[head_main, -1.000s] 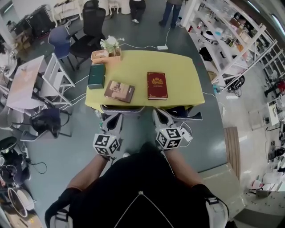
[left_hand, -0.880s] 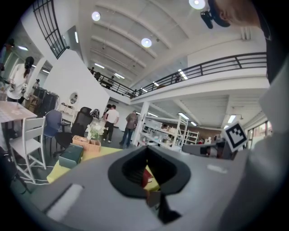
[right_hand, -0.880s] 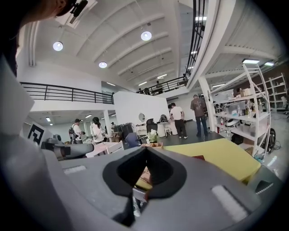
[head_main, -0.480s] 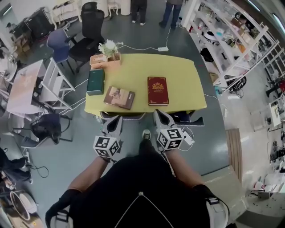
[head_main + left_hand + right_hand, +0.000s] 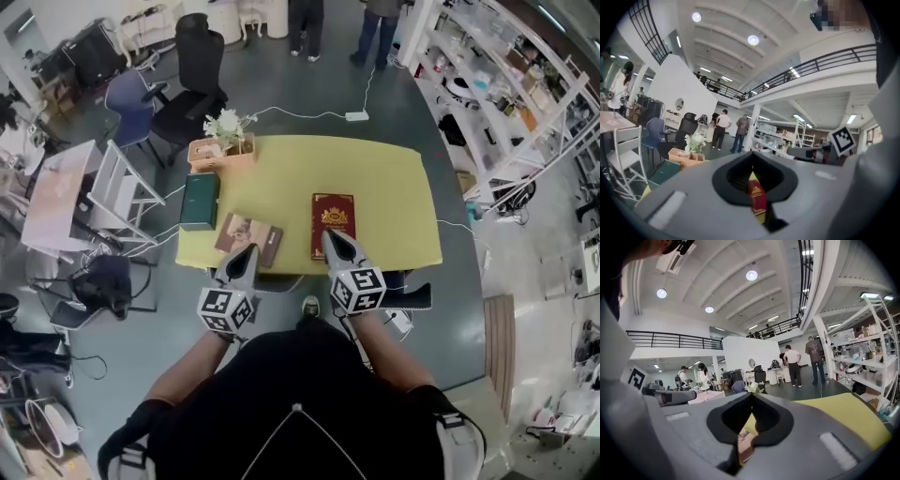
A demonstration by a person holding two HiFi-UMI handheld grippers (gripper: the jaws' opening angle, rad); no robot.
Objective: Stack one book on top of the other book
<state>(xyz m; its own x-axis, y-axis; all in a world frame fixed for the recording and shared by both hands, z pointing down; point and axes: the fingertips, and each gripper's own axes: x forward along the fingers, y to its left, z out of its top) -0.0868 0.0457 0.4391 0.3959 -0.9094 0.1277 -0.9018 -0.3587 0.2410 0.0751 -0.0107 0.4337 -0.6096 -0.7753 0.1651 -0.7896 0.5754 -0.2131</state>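
Observation:
A red book with a gold emblem (image 5: 332,221) lies flat near the front of the yellow table (image 5: 375,178). To its left lies a brown picture-covered book (image 5: 247,234), turned at an angle. My left gripper (image 5: 247,251) is shut and empty, its tip over the brown book's front edge. My right gripper (image 5: 331,237) is shut and empty too, its tip over the red book's front edge. Through the left gripper's shut jaws I see a strip of the red book (image 5: 756,198). A strip of the brown book (image 5: 743,445) shows through the right gripper's.
A dark green box (image 5: 201,201) lies at the table's left edge. A wooden planter with white flowers (image 5: 225,142) stands at the far left corner. Office chairs (image 5: 192,80) and people (image 5: 305,23) stand beyond the table. White shelving (image 5: 511,103) runs along the right.
Both grippers have come forward together, from well short of the table to its front edge, over the near ends of the two books. Both stayed shut.

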